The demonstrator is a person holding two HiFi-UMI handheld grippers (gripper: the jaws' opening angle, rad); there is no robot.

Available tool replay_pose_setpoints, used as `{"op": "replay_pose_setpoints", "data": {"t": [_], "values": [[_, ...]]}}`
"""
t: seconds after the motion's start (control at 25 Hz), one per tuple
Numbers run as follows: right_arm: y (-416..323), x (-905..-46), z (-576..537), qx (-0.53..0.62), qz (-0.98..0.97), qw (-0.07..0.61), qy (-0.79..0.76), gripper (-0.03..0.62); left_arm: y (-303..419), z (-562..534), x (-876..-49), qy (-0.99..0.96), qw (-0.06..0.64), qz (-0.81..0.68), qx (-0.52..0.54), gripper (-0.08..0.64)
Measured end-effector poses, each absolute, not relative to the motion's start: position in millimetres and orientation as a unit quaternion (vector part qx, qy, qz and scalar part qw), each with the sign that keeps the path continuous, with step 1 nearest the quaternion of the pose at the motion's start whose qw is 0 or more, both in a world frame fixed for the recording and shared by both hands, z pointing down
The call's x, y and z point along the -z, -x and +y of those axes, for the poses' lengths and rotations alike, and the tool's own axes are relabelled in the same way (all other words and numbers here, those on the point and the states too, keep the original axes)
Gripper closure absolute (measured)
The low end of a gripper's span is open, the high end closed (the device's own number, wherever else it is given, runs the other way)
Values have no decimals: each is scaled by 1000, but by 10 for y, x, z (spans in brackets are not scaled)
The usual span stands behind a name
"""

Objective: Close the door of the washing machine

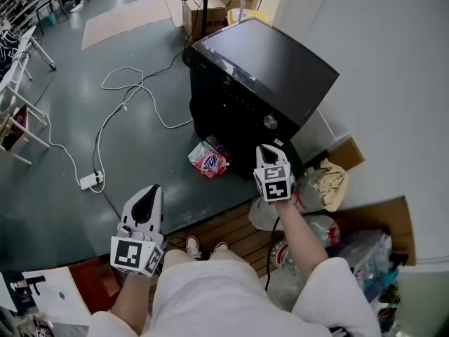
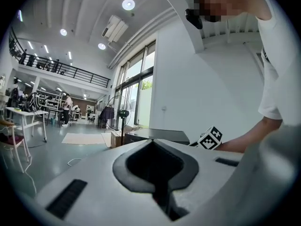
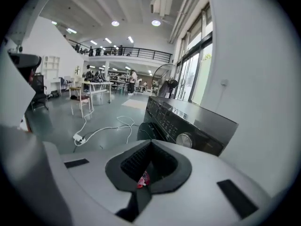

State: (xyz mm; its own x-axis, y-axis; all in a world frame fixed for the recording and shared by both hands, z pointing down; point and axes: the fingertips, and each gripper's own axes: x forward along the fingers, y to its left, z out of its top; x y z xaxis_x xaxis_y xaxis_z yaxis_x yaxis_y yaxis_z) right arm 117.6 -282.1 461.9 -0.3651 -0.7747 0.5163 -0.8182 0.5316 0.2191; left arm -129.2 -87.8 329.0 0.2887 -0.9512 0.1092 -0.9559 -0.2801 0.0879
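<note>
The black washing machine [image 1: 259,69] stands against the white wall, its dark front facing the grey floor. In the right gripper view its control panel and knob [image 3: 184,140] are close ahead, and the round door [image 3: 146,130] looks flush with the front, though it is too dark to be sure. My right gripper [image 1: 267,149] hangs by the machine's near front corner, jaws shut and empty. My left gripper [image 1: 149,192] is raised over the floor, well left of the machine, its jaws together with nothing in them. The left gripper view shows the machine's top [image 2: 155,134] and the right gripper's marker cube [image 2: 210,138].
A red and white packet [image 1: 208,160] lies on the floor before the machine. A white cable with a power strip [image 1: 91,180] snakes over the floor at left. Cardboard and plastic bags [image 1: 330,181] crowd the right side. A wooden pallet [image 1: 224,230] lies under my feet.
</note>
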Motion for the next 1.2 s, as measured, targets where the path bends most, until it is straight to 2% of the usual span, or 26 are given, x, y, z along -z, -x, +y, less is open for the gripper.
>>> {"op": "replay_pose_setpoints", "data": {"t": [0.36,0.72,1.2], "values": [[-1656,-3847,-2502,-107,-844,136,-507,594,1059,-941,-2885,-819,17,-573,-6,556],[-1923,-3015,-2120,-88,-853,41,-513,594,1185,-976,-2457,-810,-25,-585,15,555],[-2038,-2624,-1774,-33,-844,46,-534,594,1596,-848,-2087,-776,-46,-628,39,556]]}}
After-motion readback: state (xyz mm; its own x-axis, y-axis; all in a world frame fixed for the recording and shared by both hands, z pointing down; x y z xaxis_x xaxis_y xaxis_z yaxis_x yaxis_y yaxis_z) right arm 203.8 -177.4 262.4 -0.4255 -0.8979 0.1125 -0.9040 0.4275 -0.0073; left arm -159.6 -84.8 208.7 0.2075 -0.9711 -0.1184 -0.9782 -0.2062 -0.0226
